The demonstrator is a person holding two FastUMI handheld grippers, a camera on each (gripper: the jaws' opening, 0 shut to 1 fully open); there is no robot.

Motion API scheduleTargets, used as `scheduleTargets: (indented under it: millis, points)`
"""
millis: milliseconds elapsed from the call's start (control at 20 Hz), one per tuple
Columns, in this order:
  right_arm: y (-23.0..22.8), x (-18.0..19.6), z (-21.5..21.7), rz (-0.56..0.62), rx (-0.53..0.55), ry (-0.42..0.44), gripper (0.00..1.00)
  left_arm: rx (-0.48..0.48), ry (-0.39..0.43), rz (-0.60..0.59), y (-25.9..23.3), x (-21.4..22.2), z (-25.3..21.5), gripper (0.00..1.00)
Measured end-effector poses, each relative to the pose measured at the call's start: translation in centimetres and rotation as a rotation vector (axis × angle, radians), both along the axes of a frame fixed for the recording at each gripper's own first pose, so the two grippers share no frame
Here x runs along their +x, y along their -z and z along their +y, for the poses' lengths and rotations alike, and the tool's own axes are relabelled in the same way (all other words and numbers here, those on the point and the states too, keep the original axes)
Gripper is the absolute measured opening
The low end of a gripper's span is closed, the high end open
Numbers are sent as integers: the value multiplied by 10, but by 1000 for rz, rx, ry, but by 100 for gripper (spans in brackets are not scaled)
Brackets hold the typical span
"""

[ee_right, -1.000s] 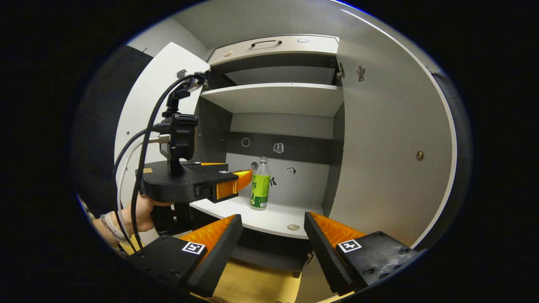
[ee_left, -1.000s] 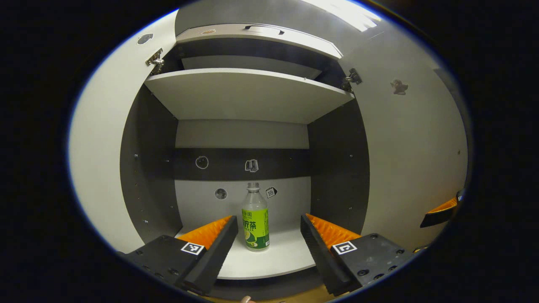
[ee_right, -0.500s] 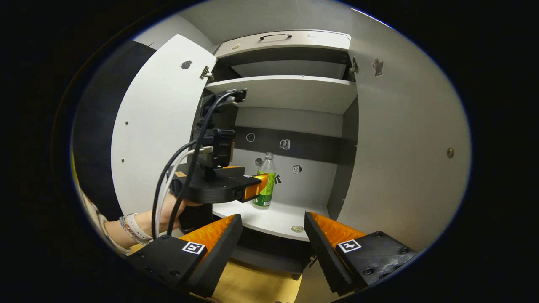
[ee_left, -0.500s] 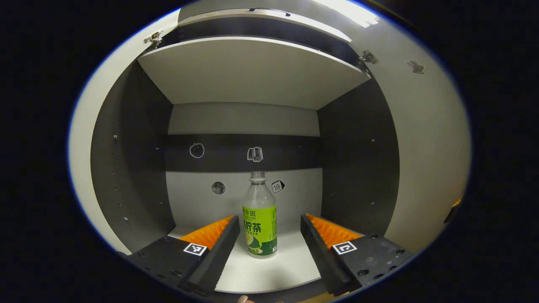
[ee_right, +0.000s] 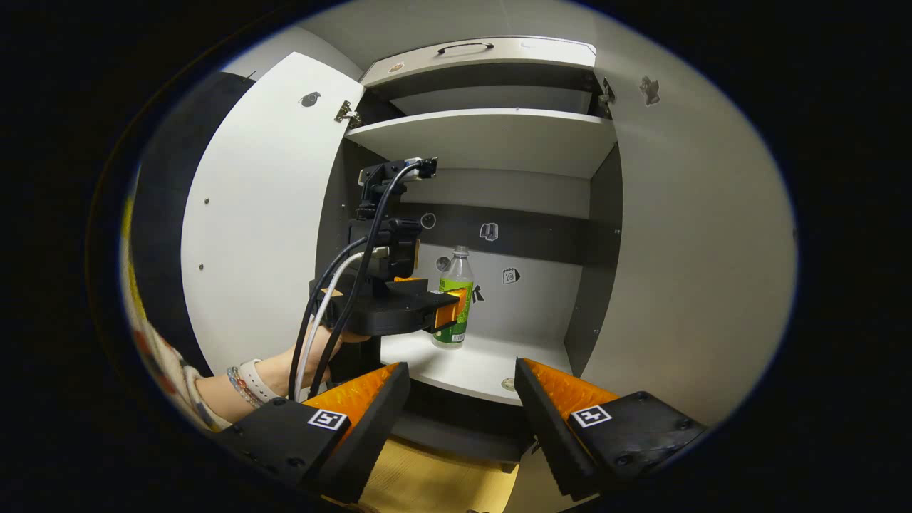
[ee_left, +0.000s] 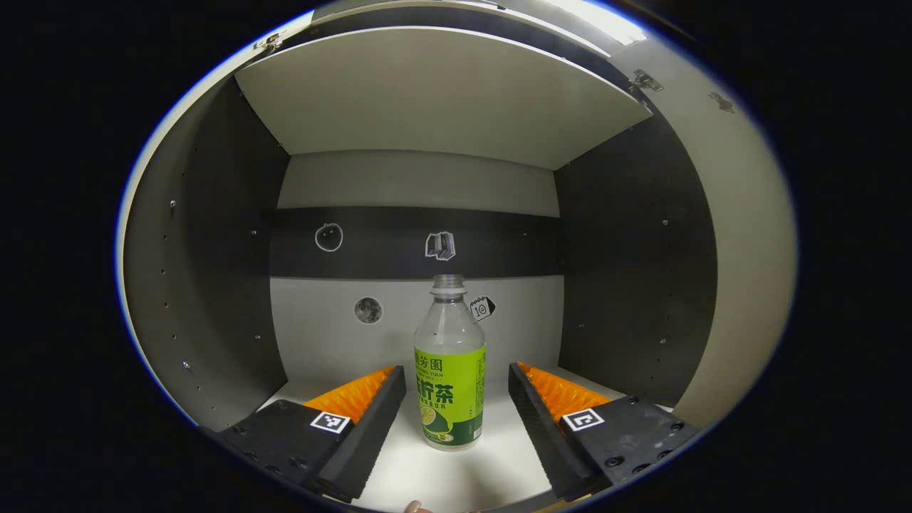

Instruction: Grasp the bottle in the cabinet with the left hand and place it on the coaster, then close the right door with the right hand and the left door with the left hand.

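A clear bottle (ee_left: 449,377) with a green label stands upright on the cabinet's lower shelf (ee_left: 456,477). My left gripper (ee_left: 454,381) is open, its fingers either side of the bottle and just short of it, not touching. In the right gripper view the same bottle (ee_right: 456,299) stands behind the left gripper (ee_right: 449,313), held by a hand (ee_right: 313,349) reaching into the cabinet. My right gripper (ee_right: 462,385) hangs open in front of the cabinet, nothing between its fingers. The left door (ee_right: 256,206) and right door (ee_right: 684,235) both stand open.
An upper shelf (ee_right: 491,135) spans the cabinet above the bottle. A small round disc (ee_right: 507,385) lies near the lower shelf's front edge. The cabinet's dark side walls (ee_left: 634,271) close in left and right. A yellow-brown floor (ee_right: 442,484) shows below the cabinet.
My left gripper has moved forward into the cabinet, so the bottle looms larger between its fingers. The right gripper has drifted slightly and stays open.
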State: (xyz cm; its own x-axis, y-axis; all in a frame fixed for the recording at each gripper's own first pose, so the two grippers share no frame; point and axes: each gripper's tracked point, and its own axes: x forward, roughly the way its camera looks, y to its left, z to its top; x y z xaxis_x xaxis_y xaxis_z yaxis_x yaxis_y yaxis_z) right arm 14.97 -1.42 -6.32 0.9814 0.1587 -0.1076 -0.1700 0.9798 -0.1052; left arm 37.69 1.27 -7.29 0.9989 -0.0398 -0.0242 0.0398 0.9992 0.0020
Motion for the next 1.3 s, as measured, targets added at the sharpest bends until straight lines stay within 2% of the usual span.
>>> scheduleTargets:
  millis: [1100, 1200, 1250, 1300]
  points:
    - [16, 27, 0, 51, 34, -23, 98, -12, 7, 70, 28, 70, 5, 92]
    - [15, 29, -4, 49, 37, -19, 98, -15, -1, 64, 27, 71, 6, 89]
    - [16, 30, -5, 50, 40, -17, 98, -21, 3, 62, 26, 71, 5, 80]
    - [16, 31, -6, 53, 44, -16, 98, -24, 10, 61, 27, 72, 4, 79]
